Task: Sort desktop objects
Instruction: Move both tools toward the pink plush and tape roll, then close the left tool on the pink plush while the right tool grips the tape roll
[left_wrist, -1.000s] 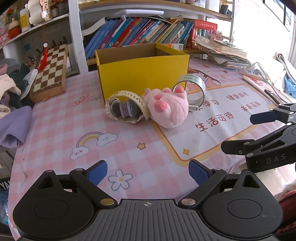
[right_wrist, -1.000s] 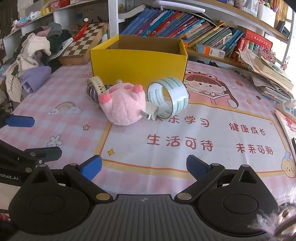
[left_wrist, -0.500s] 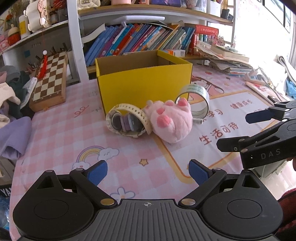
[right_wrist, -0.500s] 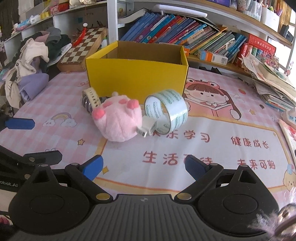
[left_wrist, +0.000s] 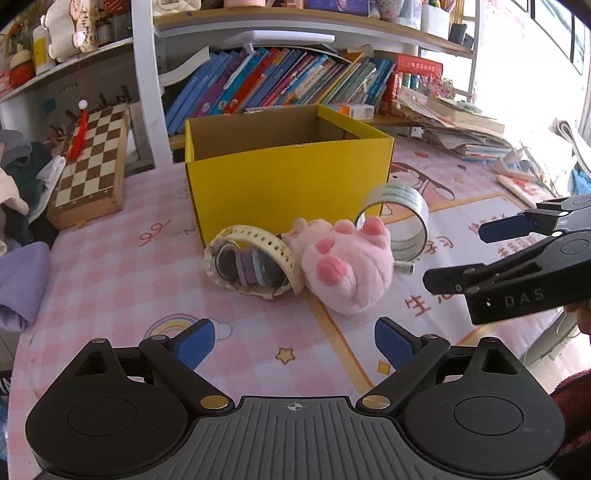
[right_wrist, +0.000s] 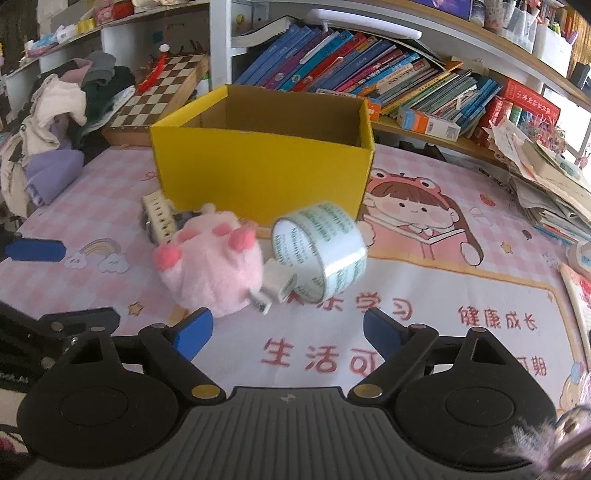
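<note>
progress: early, nothing seen in yellow box (right_wrist: 258, 177) | left on surface (right_wrist: 443, 288): watch (left_wrist: 251, 262), plush paw (right_wrist: 210, 266), tape roll (right_wrist: 321, 251), small adapter (right_wrist: 279, 284) | left tongs (left_wrist: 295, 341) apart, empty | right tongs (right_wrist: 288, 328) just narrowing, apart, empty

The left gripper (left_wrist: 293, 339) hangs with jaws spread, nothing between them. At its three o'clock, the right gripper (right_wrist: 288, 330), jaws wide, has just been closing, empty.

Bare worktop (left_wrist: 110, 280) lay open between the near edge and the cluster. The watch (left_wrist: 251, 262), plush (left_wrist: 347, 269) and tape (right_wrist: 321, 251) sat packed together, touching, tight against the box (left_wrist: 288, 184), blocking its front wall. The box's open top stood clear. A chessboard (left_wrist: 92, 166) and clothes (right_wrist: 55, 110) crowded the left edge.
</note>
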